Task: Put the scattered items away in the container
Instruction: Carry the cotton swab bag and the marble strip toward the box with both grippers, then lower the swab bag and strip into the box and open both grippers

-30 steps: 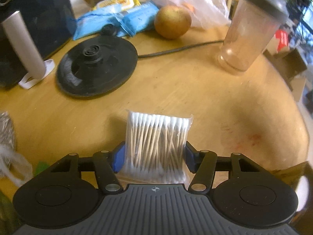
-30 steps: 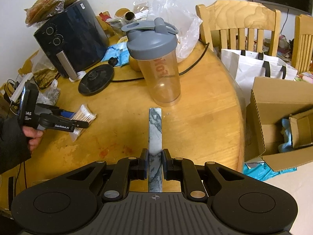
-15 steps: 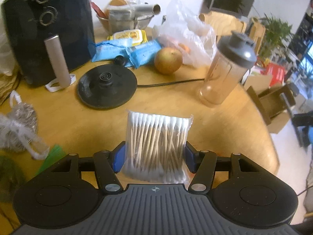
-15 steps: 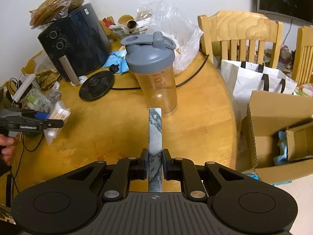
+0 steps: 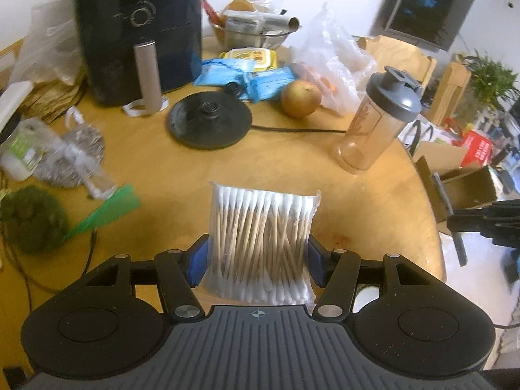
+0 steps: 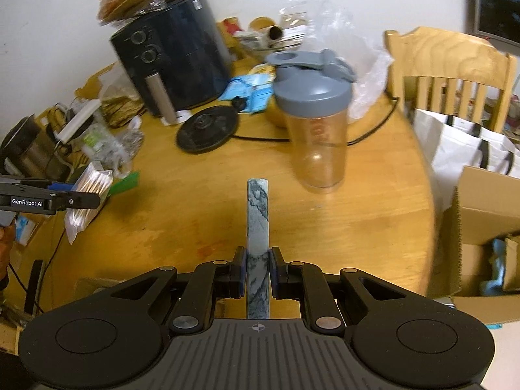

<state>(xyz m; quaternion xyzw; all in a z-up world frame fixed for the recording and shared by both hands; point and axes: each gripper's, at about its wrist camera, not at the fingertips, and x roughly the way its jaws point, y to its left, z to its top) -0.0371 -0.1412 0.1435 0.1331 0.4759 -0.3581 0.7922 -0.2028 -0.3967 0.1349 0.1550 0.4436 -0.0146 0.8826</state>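
From the left wrist camera, the left hand-held gripper (image 5: 258,261) is clamped on a clear pack of cotton swabs (image 5: 261,242), its blue pads pressing both sides of the pack, which is held up off the round wooden bench (image 5: 182,178). Taking the shaker bottle (image 5: 378,120) as the landmark, the pack is in front of it and to its left; a round black base (image 5: 209,123) and a yellow-brown fruit (image 5: 300,99) sit left of the bottle, and a black air fryer (image 5: 139,29) stands further left at the back. An open cardboard box (image 5: 455,188) is right of the bottle, off the bench edge. From the right wrist camera, the right hand-held gripper (image 6: 256,271) is closed tight on a narrow marbled grey-green bar (image 6: 257,224) that points toward the shaker bottle (image 6: 317,123). Far left of the bottle, the left hand-held gripper (image 6: 73,200) holds the pack of cotton swabs (image 6: 87,200) above the bench (image 6: 201,214). The cardboard box (image 6: 487,217) sits right of the bottle, below the bench rim.
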